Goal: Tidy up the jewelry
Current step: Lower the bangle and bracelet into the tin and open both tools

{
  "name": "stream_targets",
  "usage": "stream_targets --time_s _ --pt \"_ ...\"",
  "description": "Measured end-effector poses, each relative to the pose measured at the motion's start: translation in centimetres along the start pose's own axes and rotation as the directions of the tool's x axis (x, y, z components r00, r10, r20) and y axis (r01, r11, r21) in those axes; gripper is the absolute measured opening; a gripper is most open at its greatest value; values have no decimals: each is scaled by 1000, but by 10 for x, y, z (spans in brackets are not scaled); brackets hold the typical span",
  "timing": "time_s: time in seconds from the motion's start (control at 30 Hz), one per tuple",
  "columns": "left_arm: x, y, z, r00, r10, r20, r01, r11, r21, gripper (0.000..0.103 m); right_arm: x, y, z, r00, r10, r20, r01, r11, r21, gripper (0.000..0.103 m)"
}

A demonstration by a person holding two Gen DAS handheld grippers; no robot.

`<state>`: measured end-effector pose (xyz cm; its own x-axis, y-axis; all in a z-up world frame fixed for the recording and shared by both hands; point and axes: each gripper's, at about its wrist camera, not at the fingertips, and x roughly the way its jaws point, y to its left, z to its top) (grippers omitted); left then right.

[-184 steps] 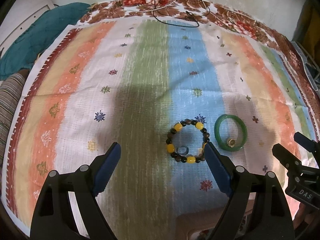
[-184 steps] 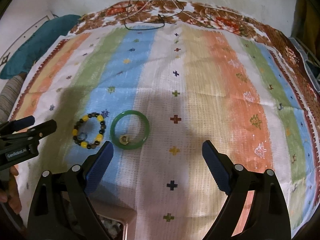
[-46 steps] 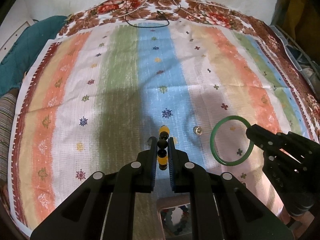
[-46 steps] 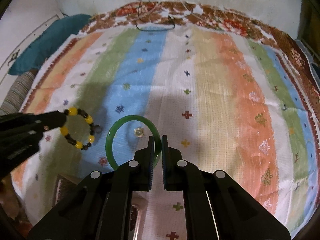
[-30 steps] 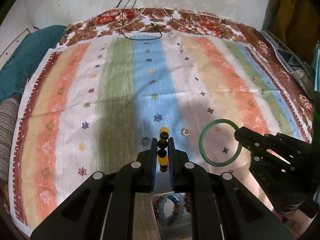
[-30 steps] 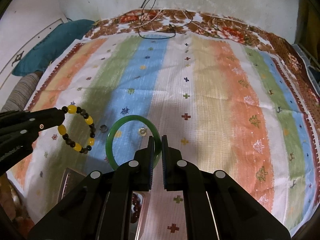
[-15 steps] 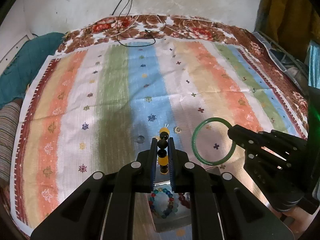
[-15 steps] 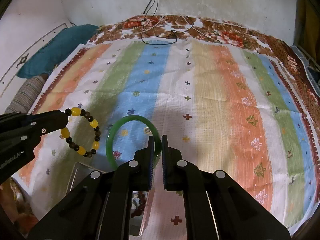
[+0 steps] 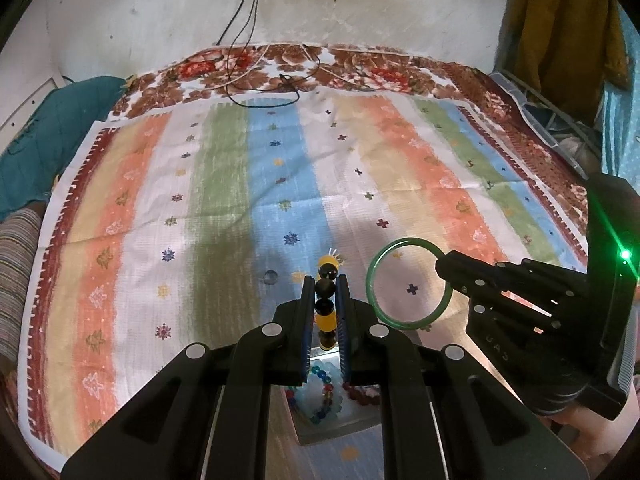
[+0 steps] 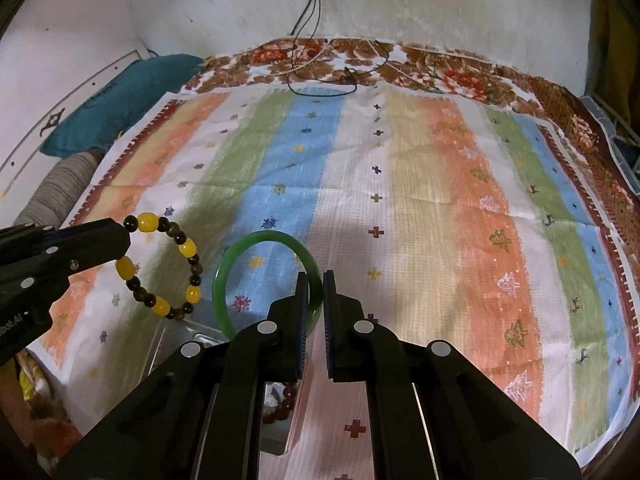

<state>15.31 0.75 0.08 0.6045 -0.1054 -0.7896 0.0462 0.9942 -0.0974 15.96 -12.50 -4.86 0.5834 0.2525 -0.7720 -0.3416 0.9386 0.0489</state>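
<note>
My left gripper is shut on a bracelet of yellow and dark beads, held edge-on above the striped cloth; the right wrist view shows the beaded bracelet hanging as a loop from the left gripper. My right gripper is shut on the rim of a green bangle, which stands as a ring over the cloth. The left wrist view has the green bangle held by the right gripper. Below both sits an open metal box with bead bracelets inside. Two small rings lie on the cloth.
A striped cloth covers a floral bedspread. Black and white cables lie at its far edge against the wall. A teal cushion sits at the left, clothes hang at the right.
Both grippers have drawn back and risen with their bracelets, so the metal box shows more beneath them and the two small rings on the cloth look farther off.
</note>
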Motion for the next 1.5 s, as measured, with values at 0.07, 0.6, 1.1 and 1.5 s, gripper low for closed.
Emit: stream_targets --time_s 0.07,0.6,1.1,1.5 --pt "-3 -2 -2 1000 -6 3 6 1000 6 10 -3 0 -1 1000 1 4 -1 1000 -4 8" --pt "-22 -5 -15 999 -23 34 22 1000 7 10 -17 5 -11 1000 13 13 -13 1000 -19 8" --pt "-31 0 -28 999 -29 32 30 999 -30 10 -25 18 -25 999 34 -1 -34 998 -50 9" --pt "-18 21 -26 998 64 2 -63 995 -78 35 -15 12 -25 998 38 -46 -39 999 -26 59"
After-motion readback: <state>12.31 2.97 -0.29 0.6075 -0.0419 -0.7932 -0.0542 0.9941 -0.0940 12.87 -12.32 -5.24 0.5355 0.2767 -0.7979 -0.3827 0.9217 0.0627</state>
